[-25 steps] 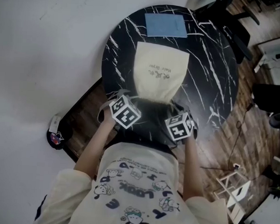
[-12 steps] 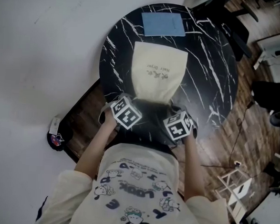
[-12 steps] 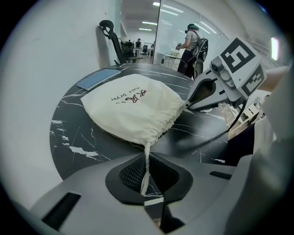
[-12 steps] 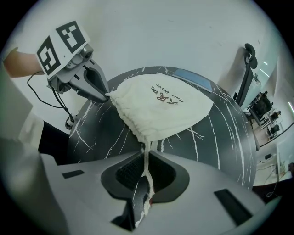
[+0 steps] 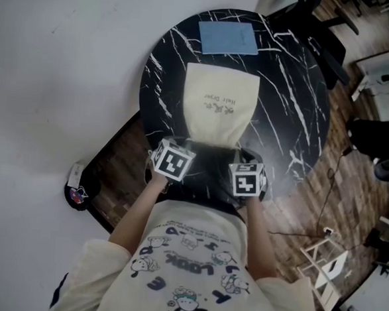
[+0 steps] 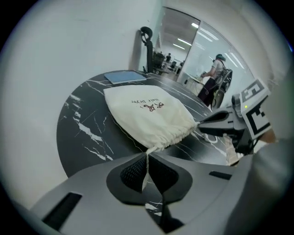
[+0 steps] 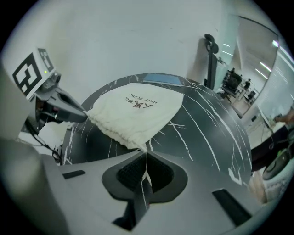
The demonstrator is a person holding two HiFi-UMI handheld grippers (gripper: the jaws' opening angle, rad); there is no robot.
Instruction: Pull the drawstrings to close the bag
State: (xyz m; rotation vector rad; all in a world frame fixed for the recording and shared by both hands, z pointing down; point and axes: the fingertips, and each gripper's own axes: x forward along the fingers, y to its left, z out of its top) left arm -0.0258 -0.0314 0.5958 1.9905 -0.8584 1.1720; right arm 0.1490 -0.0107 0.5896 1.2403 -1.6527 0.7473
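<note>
the cream drawstring bag (image 5: 219,107) lies flat in the middle of the round black marble table (image 5: 297,105), its closed bottom toward the far side, where a blue pad (image 5: 228,37) lies just beyond it, and its mouth toward the near edge and the person. both grippers sit at that mouth, one at each corner. the left gripper (image 6: 147,154) has just been closing and its jaws are now together on the left drawstring (image 6: 146,164), a thin pale cord that leaves the bag's near left corner and runs straight down between the ribbed pads. the right gripper (image 7: 146,154) has likewise just closed, and its jaws are pinched on the right drawstring (image 7: 146,160) where it comes out of the near right corner. the hem between the two grippers already looks puckered, but the mouth still spans the full gap from one gripper to the other, so i judge the closing itself has hardly begun: this is the end of the grasping step. the next move likely calls for drawing the two cords apart, left gripper to the left and right gripper to the right, low over the table, with both pinches kept firm. the cords are thin and could slip through the pads, and the light bag may slide or lift if one side pulls harder than the other.
</note>
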